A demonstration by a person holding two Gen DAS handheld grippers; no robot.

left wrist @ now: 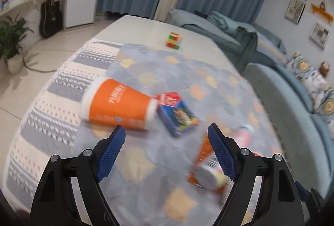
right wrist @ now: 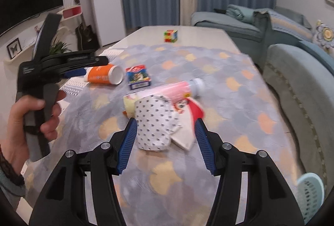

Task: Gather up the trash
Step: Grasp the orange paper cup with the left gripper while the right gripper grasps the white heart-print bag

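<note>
Left tongs (left wrist: pixel 167 128) wide open, nothing between the blue pads, hovering over the counter (left wrist: pixel 194 29) with the grey-and-orange patterned cloth (left wrist: pixel 167 71). Ahead-left of the left tongs: orange paper cup (left wrist: pixel 120 106) lying on its side, base end touching a blue card box (left wrist: pixel 177 116). A red packet (left wrist: pixel 167 98) sits just behind the box, partly hidden. By the right-hand pad of the left tongs: blurred orange wrapper (left wrist: pixel 205 163) and a pink tube (left wrist: pixel 242 135), details unreadable from motion blur.

Right tongs (right wrist: pixel 166 123) also wide open, not gripping. Crumpled white dotted paper (right wrist: pixel 153 127) lies between its pads, close to the left pad; can't tell whether it touches. White-red wrapper (right wrist: pixel 187 121) overlaps the paper on the right side. Pink tube with white cap (right wrist: pixel 183 88) just beyond, lying flat. Further ahead-left: orange cup (right wrist: pixel 104 76) and card box (right wrist: pixel 137 77). Rubik's cube (right wrist: pixel 170 36) far ahead on the bare counter. Light blue basket (right wrist: pixel 311 194) low, to the right of the right tongs, off the counter edge. Sofa (right wrist: pixel 292 71) on the right.
</note>
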